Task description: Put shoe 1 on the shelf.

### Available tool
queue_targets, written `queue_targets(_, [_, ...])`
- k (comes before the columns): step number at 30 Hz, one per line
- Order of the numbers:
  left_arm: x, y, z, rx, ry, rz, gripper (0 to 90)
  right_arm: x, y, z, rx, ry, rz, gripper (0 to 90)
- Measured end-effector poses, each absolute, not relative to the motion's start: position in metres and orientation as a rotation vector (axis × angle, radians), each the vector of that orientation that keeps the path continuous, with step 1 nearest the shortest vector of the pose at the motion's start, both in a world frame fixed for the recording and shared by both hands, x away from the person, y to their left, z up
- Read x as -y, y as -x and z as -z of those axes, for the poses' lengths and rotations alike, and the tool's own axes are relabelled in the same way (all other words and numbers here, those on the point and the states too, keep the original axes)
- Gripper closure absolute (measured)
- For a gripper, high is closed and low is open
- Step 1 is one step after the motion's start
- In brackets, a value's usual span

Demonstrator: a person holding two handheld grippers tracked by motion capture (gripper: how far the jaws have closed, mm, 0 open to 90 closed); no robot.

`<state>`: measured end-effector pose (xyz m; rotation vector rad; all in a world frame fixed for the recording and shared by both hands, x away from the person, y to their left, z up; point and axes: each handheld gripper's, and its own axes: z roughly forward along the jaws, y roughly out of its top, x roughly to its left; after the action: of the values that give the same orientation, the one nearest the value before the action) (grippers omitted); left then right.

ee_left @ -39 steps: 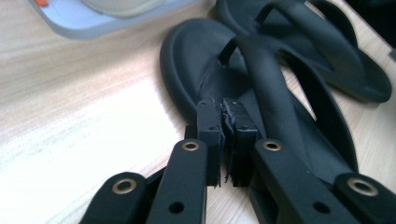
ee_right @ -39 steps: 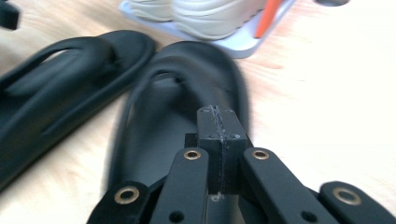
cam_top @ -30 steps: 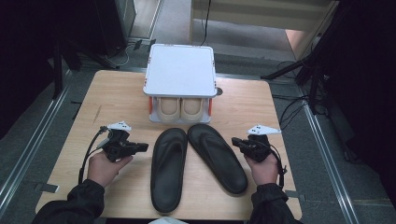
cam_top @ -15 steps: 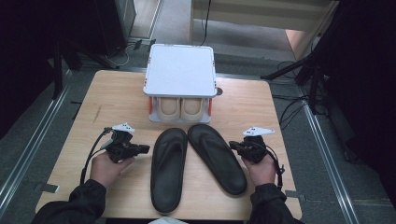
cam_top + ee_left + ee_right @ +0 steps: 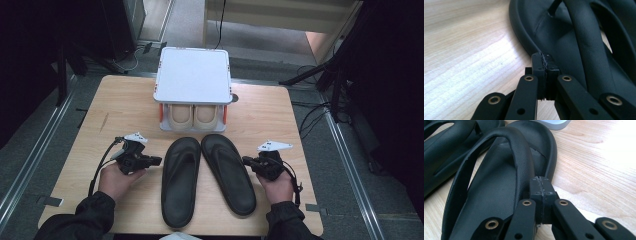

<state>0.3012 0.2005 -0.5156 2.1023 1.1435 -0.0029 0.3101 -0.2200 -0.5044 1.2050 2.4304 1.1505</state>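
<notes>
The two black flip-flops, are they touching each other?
Touching, near the toes: in the high view, the left flip-flop and right flip-flop meet there, then spread apart toward the heels.

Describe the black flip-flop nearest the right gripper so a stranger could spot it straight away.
On the light wooden table, in front of the white-topped shoe rack, two black rubber flip-flops lie side by side. It is the right-hand flip-flop, beside the shut right gripper; unlike its straight-lying neighbour, it angles outward.

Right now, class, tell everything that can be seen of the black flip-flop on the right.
The right flip-flop is black, matte and rubbery-looking, with a raised rim and a Y-shaped strap fixed by a toe post. It lies flat, sole down, on the wooden table, toe toward the white rack, heel angled outward. Its toe end lies close beside its twin. The shut right gripper sits at its outer edge.
</notes>
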Motion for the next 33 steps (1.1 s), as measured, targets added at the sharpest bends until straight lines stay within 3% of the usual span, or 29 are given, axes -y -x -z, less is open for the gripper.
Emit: queue_targets(33, [-0.193,-0.281,0.509,-1.084,-2.126,0.013,90.0,0.201,-0.297,0.507,-2.468,-1.188,-1.173,90.0])
